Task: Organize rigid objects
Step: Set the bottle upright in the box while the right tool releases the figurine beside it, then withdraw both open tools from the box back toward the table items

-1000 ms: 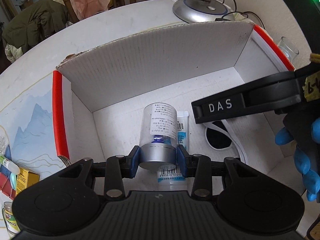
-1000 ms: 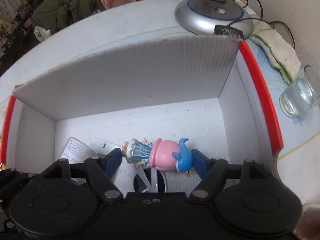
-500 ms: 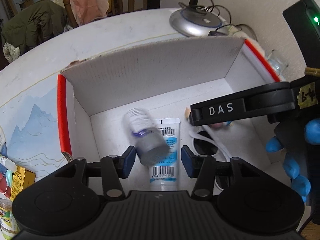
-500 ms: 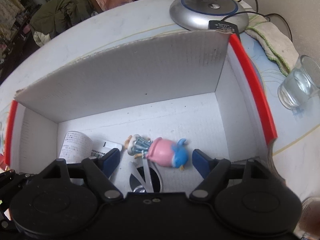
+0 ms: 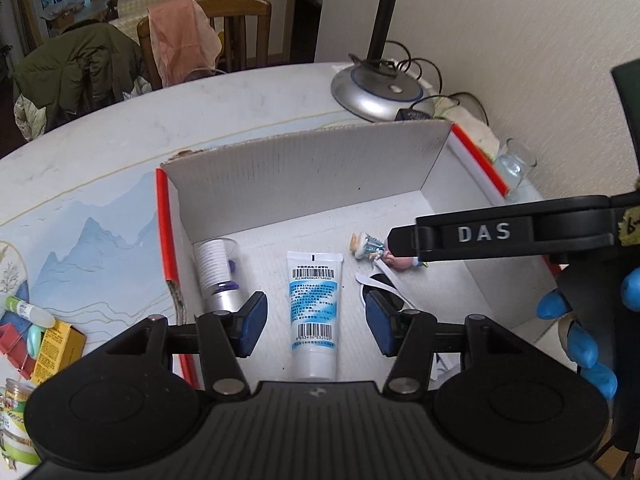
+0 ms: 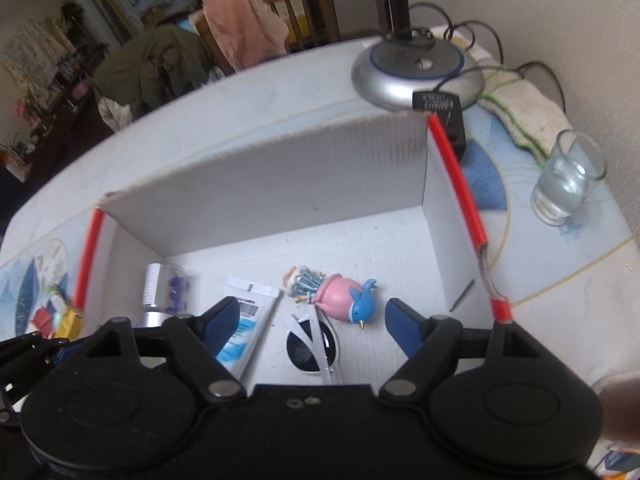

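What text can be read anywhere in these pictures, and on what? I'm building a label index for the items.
"DAS": raised letters on the right gripper's finger, seen from the left wrist.
Tube: barcodes and small print, too small to read.
Clear bottle: printed label, too small to read.
Yellow box: print unreadable.
Adapter by the lamp base: print blurred.
Nothing else legible.

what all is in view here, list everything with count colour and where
box: 1, white with red edges, on the table
clear bottle: 1, silver cap, lying at the box's left wall
tube: 1, white and blue, box middle
sunglasses: 1, white, beside the tube
figurine: 1, pink and blue, lying right of the tube
glass: 1, clear, right of the box
lamp base: 1, silver, behind the box
left claw: open, empty, above the tube
right claw: open, empty, above the sunglasses
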`<control>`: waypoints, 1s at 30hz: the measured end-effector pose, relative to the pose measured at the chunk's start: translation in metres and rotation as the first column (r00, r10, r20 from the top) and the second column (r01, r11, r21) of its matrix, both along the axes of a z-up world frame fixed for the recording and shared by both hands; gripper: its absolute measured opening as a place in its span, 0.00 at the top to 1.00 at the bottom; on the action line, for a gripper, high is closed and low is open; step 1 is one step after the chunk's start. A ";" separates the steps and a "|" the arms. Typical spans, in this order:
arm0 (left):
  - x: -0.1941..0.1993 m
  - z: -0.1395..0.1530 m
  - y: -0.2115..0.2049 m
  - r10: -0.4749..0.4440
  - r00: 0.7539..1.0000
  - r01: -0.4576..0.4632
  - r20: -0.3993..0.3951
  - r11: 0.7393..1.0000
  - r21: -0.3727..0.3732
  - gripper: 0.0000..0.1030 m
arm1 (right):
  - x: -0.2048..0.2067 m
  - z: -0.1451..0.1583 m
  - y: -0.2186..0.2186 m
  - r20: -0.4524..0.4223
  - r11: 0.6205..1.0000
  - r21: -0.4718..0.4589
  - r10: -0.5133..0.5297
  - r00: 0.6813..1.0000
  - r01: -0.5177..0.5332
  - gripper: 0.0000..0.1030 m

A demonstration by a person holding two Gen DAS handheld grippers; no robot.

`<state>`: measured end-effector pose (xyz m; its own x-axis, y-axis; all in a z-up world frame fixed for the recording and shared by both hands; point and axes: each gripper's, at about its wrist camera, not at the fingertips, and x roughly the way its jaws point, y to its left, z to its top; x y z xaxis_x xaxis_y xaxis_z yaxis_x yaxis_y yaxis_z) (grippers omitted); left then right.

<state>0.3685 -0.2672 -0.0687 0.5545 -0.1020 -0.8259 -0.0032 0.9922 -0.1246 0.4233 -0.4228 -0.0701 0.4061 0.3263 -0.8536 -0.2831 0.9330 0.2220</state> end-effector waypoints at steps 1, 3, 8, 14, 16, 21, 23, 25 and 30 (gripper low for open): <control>-0.003 0.003 0.000 0.001 1.000 -0.001 0.010 1.000 -0.004 0.48 | -0.003 0.003 -0.002 0.009 1.000 0.013 -0.003 1.000 0.003 0.23; -0.009 0.008 0.001 0.000 1.000 0.000 0.027 1.000 -0.009 0.48 | -0.010 0.009 -0.003 0.029 1.000 0.023 -0.006 1.000 0.005 0.22; -0.027 0.024 0.007 0.004 0.997 -0.004 0.082 1.000 -0.007 0.48 | -0.031 0.024 -0.007 0.086 0.999 0.050 -0.009 0.996 0.005 0.21; -0.049 0.040 0.019 0.000 0.990 0.001 0.142 1.000 -0.004 0.48 | -0.063 0.040 -0.009 0.176 0.998 0.062 -0.003 0.984 -0.008 0.20; -0.056 0.045 0.025 0.000 0.987 0.001 0.161 1.000 -0.007 0.41 | -0.074 0.046 -0.009 0.202 0.997 0.073 -0.004 0.979 -0.011 0.19; -0.077 0.055 0.041 -0.006 0.979 0.007 0.204 1.000 -0.005 0.38 | -0.100 0.056 -0.002 0.263 0.997 0.078 0.006 0.965 -0.027 0.16; -0.085 0.057 0.050 -0.005 0.977 0.006 0.214 1.000 -0.004 0.38 | -0.111 0.059 0.001 0.282 0.996 0.085 0.014 0.959 -0.040 0.14; -0.093 0.058 0.059 -0.002 0.975 0.005 0.220 1.000 -0.010 0.37 | -0.120 0.061 0.004 0.287 0.993 0.105 0.015 0.958 -0.046 0.13; -0.111 0.059 0.082 0.008 0.974 -0.003 0.225 1.000 -0.022 0.33 | -0.147 0.067 0.017 0.324 0.988 0.138 0.015 0.946 -0.063 0.08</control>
